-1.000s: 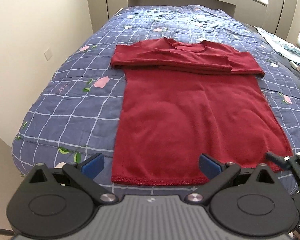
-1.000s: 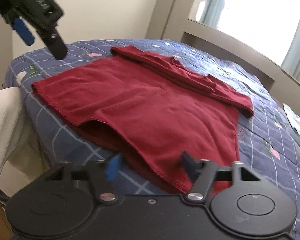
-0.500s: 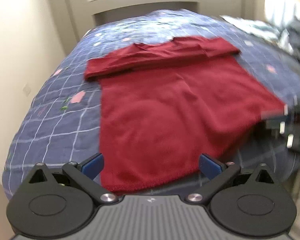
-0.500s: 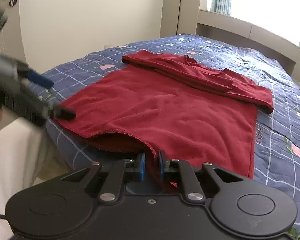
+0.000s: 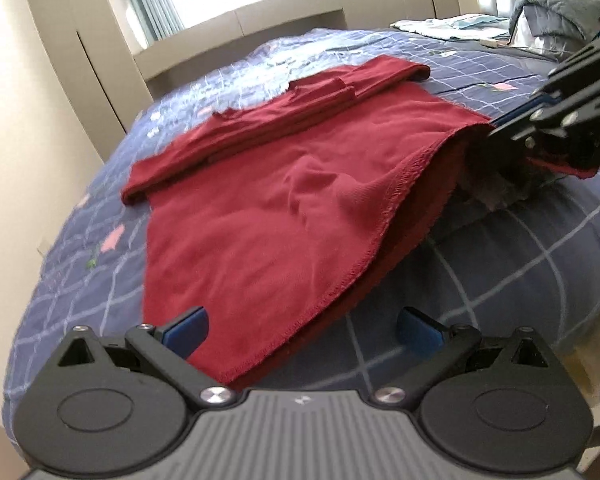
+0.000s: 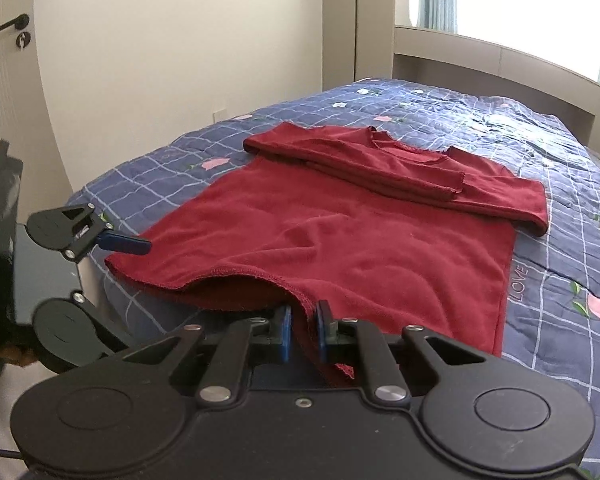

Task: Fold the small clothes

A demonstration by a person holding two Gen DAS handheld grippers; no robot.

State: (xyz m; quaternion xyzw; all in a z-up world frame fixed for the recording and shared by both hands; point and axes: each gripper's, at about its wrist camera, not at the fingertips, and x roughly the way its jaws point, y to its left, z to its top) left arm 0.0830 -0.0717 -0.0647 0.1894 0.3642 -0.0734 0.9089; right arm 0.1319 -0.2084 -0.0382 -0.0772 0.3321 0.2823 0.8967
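A dark red long-sleeved shirt (image 5: 268, 208) lies flat on the bed, sleeves folded across its chest; it also shows in the right wrist view (image 6: 380, 232). My right gripper (image 6: 302, 330) is shut on the shirt's bottom hem at its right corner and holds it slightly raised, so the hem gapes open. It appears at the right of the left wrist view (image 5: 512, 130). My left gripper (image 5: 300, 326) is open and empty, its fingers on either side of the hem's left corner. It shows at the left of the right wrist view (image 6: 116, 242).
The bed has a blue checked quilt (image 6: 560, 280) with pink flowers. A beige wall and a door (image 6: 4, 40) stand to the left. A headboard ledge (image 5: 240, 28) runs under the window. A grey garment (image 5: 560, 4) and light cloths lie at the bed's far right.
My right gripper closed on the hem's right corner and lifted it a little. My left gripper swung to the hem's left corner, still open.
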